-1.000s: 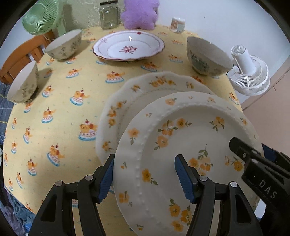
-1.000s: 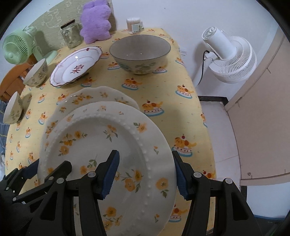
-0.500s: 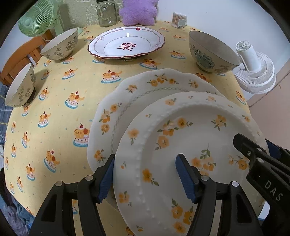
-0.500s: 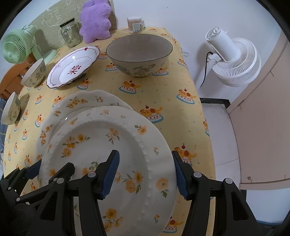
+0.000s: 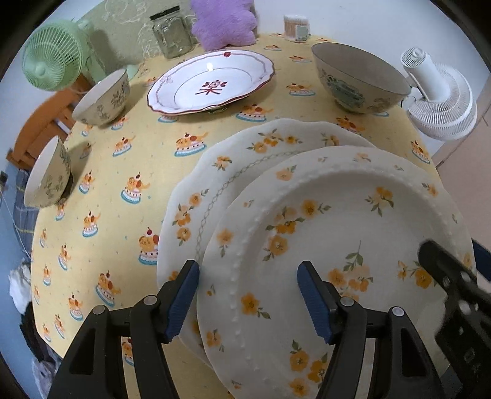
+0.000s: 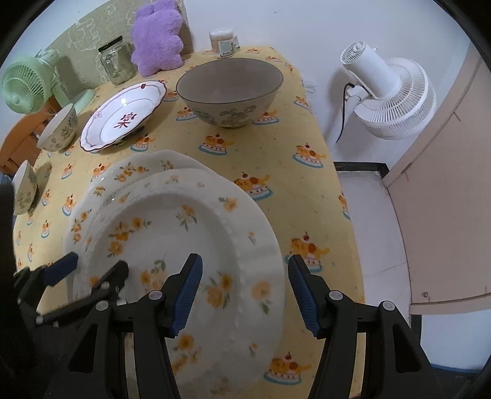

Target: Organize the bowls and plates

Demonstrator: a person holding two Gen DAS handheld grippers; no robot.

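Observation:
A white beaded plate with orange flowers (image 5: 337, 221) (image 6: 184, 233) is carried between both grippers, partly over a scalloped flowered plate (image 5: 214, 184) (image 6: 138, 165) that lies on the yellow tablecloth. My left gripper (image 5: 248, 294) is shut on its left rim, one finger at the outer edge and one over the well. My right gripper (image 6: 244, 288) holds the right rim the same way. Each gripper shows in the other's view: the left (image 6: 92, 267), the right (image 5: 460, 261). The plate's near part looks blurred in the right wrist view.
Farther back stand a red-trimmed plate (image 5: 211, 83), a large bowl (image 5: 356, 76) and two small bowls (image 5: 104, 98) (image 5: 46, 175). A glass jar (image 5: 172, 36), a purple plush (image 5: 224, 21) and a green fan (image 5: 52, 55) line the back. A white fan (image 6: 389, 92) stands off the table's right edge.
The left wrist view has tilted, so more of the scalloped plate shows at the left. The beaded plate has kept its place between both pairs of fingers.

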